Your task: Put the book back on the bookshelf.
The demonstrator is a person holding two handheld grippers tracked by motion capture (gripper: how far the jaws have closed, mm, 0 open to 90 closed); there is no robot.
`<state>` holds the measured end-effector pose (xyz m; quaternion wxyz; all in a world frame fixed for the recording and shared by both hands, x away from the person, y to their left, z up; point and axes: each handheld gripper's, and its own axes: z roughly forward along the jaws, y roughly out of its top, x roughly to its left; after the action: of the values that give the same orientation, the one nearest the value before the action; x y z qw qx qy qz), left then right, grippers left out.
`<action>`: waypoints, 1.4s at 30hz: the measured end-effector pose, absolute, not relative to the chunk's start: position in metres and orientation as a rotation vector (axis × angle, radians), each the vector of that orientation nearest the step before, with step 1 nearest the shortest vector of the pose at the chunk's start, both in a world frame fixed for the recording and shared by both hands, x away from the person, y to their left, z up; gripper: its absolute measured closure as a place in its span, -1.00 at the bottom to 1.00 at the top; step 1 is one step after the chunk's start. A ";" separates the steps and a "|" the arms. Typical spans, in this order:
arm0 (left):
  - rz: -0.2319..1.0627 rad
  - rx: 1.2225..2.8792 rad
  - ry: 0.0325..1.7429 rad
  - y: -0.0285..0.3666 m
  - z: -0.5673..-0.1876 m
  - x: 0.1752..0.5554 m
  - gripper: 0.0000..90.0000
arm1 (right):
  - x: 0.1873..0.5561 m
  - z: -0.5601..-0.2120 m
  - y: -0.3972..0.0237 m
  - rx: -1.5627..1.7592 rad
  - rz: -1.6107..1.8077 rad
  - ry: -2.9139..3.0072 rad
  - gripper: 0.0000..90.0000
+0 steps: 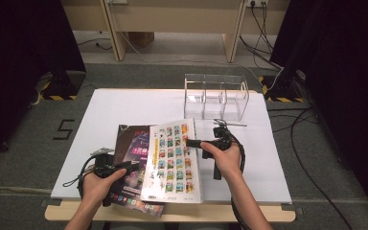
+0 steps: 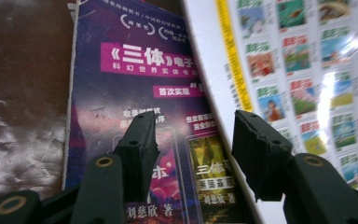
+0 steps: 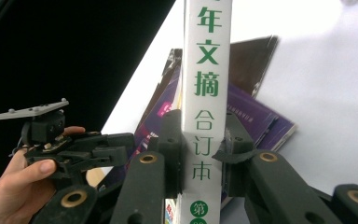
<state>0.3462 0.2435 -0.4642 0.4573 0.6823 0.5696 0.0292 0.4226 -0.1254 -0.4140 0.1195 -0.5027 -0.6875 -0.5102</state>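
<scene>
White bound volume (image 3: 207,93) sits spine-first in your right gripper (image 3: 204,154), jaws clamped on either side of it, tilted up over the purple book (image 2: 140,93) near the table's (image 1: 124,103) front edge. Your left gripper (image 2: 191,140) is released, jaws spread above the purple cover with nothing between them. Lift carelessly and the heavy volume could pivot in that narrow spine grip or drag the purple book off the near edge. Beyond it, clear room runs toward the acrylic holder (image 1: 215,96)
</scene>
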 end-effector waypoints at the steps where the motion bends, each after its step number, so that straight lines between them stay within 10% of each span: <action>1: 0.074 1.680 1.408 0.244 -0.465 0.346 0.09 | 0.423 -0.414 -0.125 -1.469 -1.491 -2.010 0.65; 42: 0.131 1.654 1.416 0.250 -0.463 0.345 0.08 | 0.401 -0.350 -0.169 -1.592 -1.839 -2.194 0.65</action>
<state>0.3453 0.2500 -0.4632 0.4618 0.6726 0.5758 0.0534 0.4014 -0.1689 -0.3502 -0.0667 -0.4849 -0.6683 -0.5601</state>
